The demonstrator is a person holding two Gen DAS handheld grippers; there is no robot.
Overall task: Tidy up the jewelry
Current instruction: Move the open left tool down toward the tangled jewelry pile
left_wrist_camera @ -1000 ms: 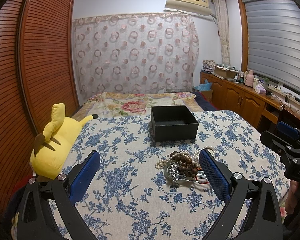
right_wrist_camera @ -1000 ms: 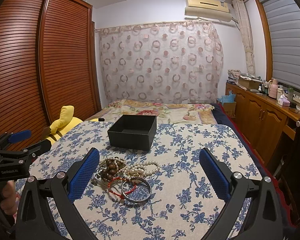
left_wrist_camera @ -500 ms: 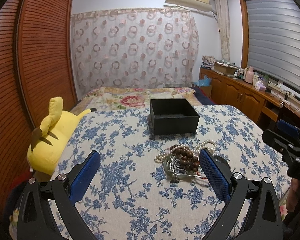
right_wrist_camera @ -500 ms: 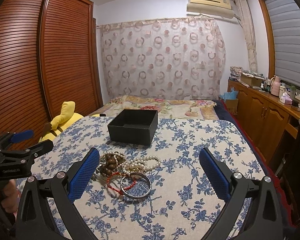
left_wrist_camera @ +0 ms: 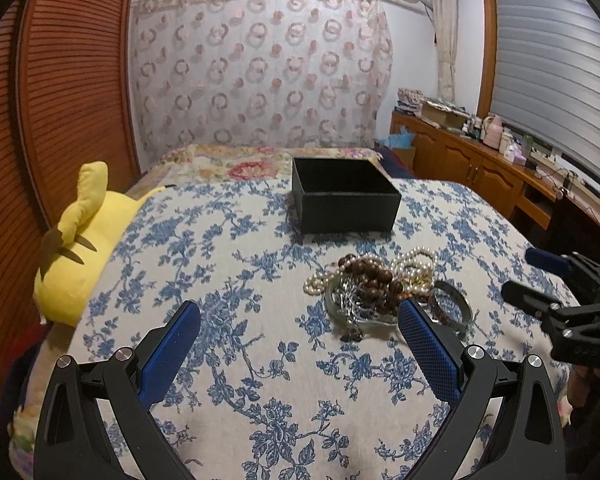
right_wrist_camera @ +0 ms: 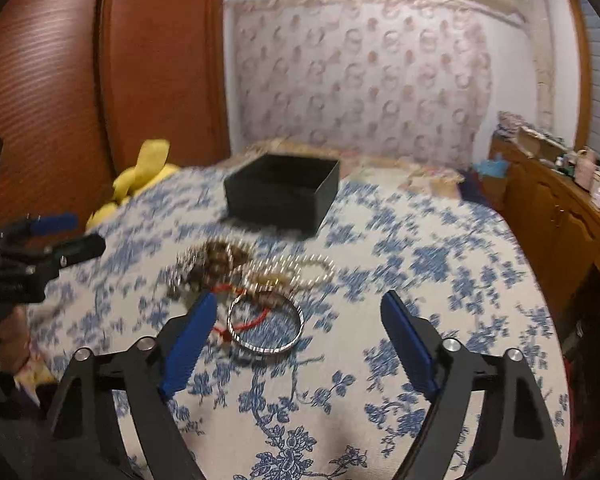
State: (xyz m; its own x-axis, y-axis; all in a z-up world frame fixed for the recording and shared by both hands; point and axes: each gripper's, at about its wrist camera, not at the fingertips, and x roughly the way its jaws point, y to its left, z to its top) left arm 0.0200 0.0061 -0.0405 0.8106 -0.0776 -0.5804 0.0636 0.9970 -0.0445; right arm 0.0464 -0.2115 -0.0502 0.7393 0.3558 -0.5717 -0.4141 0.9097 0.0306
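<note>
A pile of jewelry lies on the blue floral bedspread: brown wooden beads (left_wrist_camera: 370,280), a pearl strand (right_wrist_camera: 296,270), a red cord (right_wrist_camera: 246,318) and a silver bangle (right_wrist_camera: 265,326). An open black box (left_wrist_camera: 346,198) stands behind the pile; it also shows in the right wrist view (right_wrist_camera: 282,190). My left gripper (left_wrist_camera: 300,320) is open and empty, low over the bed, its right finger beside the pile. My right gripper (right_wrist_camera: 298,312) is open and empty, with the bangle between its fingers' line. The right wrist view is blurred.
A yellow plush toy (left_wrist_camera: 80,236) lies at the bed's left edge by the wooden wardrobe doors (left_wrist_camera: 60,100). A wooden cabinet (left_wrist_camera: 480,168) with clutter runs along the right wall. The bed's right edge drops off near the right gripper (left_wrist_camera: 556,284).
Both grippers have tilted down and moved closer to the jewelry pile. The right gripper has swung left over the bangle and is moving fast. Both stay open.
</note>
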